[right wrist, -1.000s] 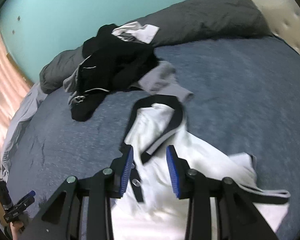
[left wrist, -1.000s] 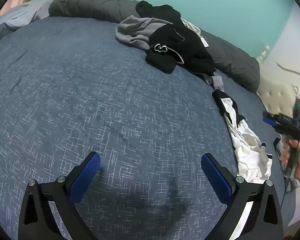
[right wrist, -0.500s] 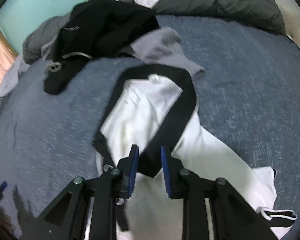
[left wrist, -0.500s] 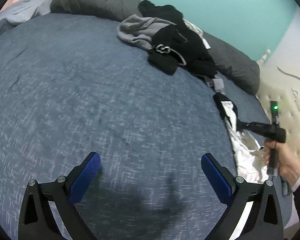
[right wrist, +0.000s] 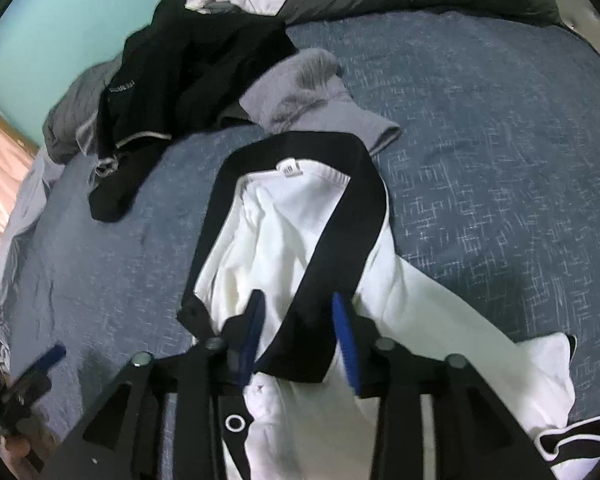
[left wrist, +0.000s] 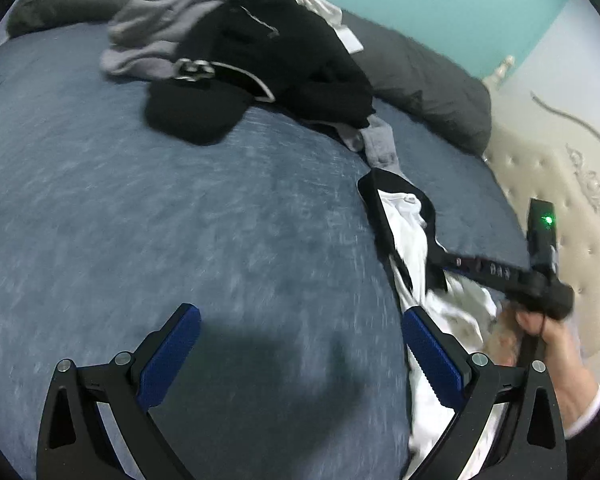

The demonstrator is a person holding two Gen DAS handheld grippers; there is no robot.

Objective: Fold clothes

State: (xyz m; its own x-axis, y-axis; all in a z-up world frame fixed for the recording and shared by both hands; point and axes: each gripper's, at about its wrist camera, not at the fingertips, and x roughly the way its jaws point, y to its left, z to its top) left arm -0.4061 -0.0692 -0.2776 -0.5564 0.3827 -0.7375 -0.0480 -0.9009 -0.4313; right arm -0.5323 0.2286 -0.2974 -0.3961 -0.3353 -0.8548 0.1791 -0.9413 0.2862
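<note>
A white garment (right wrist: 284,240) with a black collar band lies crumpled on the blue bedspread (right wrist: 500,160). My right gripper (right wrist: 298,332) is down on it, and the black band lies between the jaws. The jaws are opening and the pads stand apart from the cloth. In the left wrist view the same garment (left wrist: 408,232) lies at the right, with the right gripper (left wrist: 440,254) pointing into it from a person's hand (left wrist: 556,340). My left gripper (left wrist: 300,340) hangs open over bare bedspread, its right finger close beside the white cloth. It also shows blurred in the right wrist view's lower left corner (right wrist: 40,364).
A pile of black and grey clothes (left wrist: 260,52) lies at the far side of the bed, against a long dark grey pillow (left wrist: 420,80). A cream tufted headboard (left wrist: 560,184) stands at the right. A grey sleeve (right wrist: 312,92) reaches toward the white garment's collar.
The left gripper has swept across the bed toward the white garment. The right gripper came down onto the black collar band; its jaws narrowed, then widened again.
</note>
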